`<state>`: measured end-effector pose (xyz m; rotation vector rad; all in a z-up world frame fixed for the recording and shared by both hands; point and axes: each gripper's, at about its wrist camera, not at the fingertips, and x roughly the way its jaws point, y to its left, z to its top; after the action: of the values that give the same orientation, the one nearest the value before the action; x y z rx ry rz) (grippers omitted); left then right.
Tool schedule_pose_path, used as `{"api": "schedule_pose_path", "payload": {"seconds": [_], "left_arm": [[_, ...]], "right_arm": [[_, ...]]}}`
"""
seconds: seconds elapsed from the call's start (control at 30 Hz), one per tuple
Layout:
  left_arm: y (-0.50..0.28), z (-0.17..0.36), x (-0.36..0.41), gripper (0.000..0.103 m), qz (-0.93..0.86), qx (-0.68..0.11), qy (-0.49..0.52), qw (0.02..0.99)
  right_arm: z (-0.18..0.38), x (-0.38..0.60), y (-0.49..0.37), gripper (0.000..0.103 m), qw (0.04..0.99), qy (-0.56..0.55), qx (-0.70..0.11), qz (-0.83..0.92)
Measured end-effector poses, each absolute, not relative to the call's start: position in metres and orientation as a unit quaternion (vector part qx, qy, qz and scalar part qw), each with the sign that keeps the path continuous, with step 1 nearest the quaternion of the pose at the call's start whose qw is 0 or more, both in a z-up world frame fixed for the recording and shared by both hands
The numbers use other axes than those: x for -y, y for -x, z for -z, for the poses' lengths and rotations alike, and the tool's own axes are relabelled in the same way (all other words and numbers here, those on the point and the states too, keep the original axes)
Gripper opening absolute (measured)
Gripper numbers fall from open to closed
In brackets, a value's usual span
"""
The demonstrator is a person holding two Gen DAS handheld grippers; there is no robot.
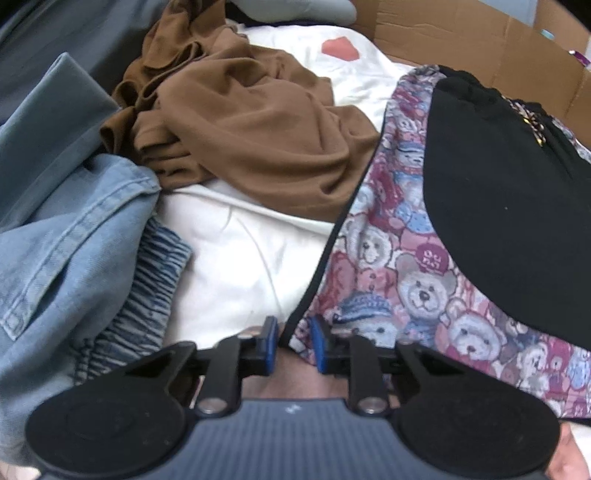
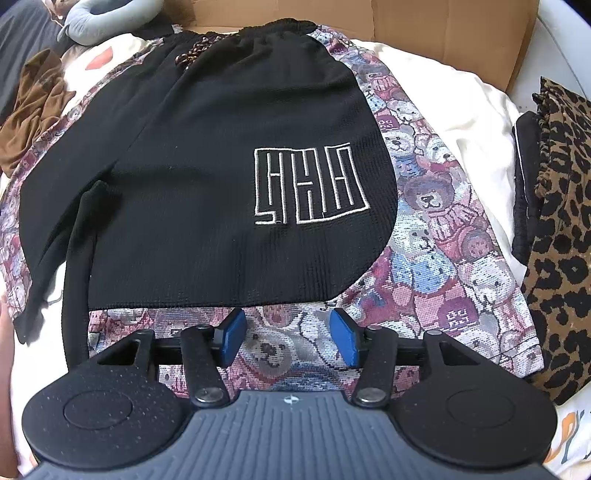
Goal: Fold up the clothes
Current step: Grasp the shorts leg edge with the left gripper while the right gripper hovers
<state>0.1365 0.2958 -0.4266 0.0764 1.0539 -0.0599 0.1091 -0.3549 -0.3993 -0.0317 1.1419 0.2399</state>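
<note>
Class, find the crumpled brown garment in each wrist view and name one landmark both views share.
Left wrist view: the brown garment fills the upper centre, on the white bedding.
Right wrist view: the brown garment lies small at the far left edge.
Shared landmark: the teddy-bear print fabric beside it.

Cardboard box (image 2: 461, 33): brown, flaps open, standing behind the spread clothing
Neck pillow (image 2: 99, 22): grey, curved, at the far left just beside the box
White bedding (image 1: 236, 258): creased sheet with a red patch near its far end
</note>
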Motion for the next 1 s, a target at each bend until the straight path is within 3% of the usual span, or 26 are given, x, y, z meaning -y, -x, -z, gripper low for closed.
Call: {"api": "schedule_pose_path", "payload": {"seconds": [0.03,0.13,1.0], "left_arm": [[-0.137,0.425,-0.295,0.009,0.031,-0.503,-0.041,0.863],[-0.137,0.417,-0.288,0.006,0.026,-0.508,-0.05,0.859],[-0.165,0.323,-0.177,0.006,0.11,-0.522,0.067,0.843]], "right_arm": [[0.399,0.355,-0.11,0.058,0.834,0.016,-0.539,-0.114],[0.396,0.356,-0.11,0.058,0.837,0.011,-0.536,-0.113],[0.363,0.35,-0.122,0.058,0.86,-0.014,-0.487,-0.149]]}}
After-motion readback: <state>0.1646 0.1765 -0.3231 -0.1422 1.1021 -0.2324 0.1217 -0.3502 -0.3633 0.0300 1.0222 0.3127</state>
